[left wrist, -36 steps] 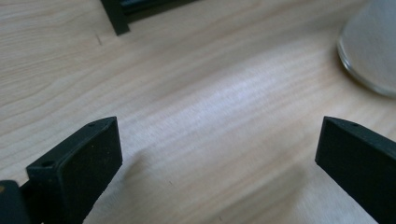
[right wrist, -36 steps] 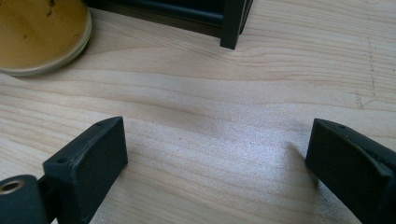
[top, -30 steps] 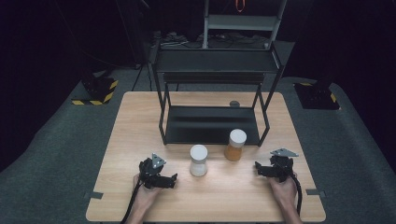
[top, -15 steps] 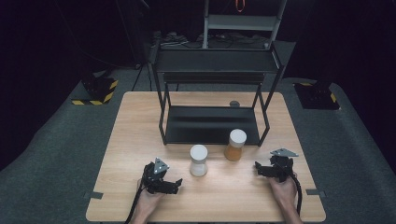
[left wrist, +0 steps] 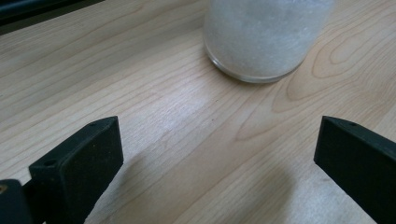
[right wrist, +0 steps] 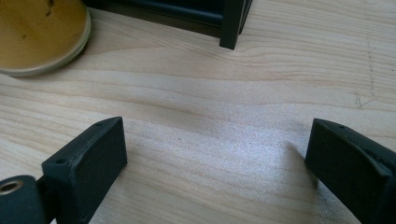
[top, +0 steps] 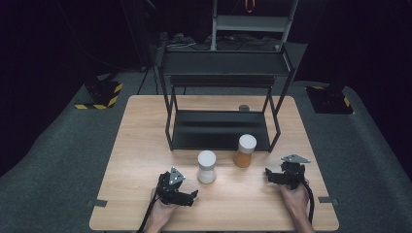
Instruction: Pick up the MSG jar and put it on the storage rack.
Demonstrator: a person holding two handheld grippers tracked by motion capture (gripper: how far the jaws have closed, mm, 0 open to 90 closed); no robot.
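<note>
A white jar [top: 206,166] with a white lid stands on the wooden table [top: 145,126], in front of a black shelf rack [top: 221,97]. An orange jar [top: 245,150] with a white lid stands just to its right. My left gripper [top: 192,195] rests low on the table, left of and nearer than the white jar, open with nothing between its jaws. The white jar's base [left wrist: 264,42] shows ahead of those jaws. My right gripper [top: 268,175] sits right of the orange jar, open and empty. The orange jar's base [right wrist: 39,37] is at that view's upper left.
The rack's front right leg [right wrist: 232,23] stands on the table just ahead of my right gripper. A small dark round object [top: 244,108] lies behind the rack's lower shelf. Dark carpet surrounds the table, and yellow-black striped blocks [top: 102,94] lie on the floor at left.
My left gripper has shifted right and nearer to the front edge, turning its jaws toward the white jar. The right gripper has barely moved.
</note>
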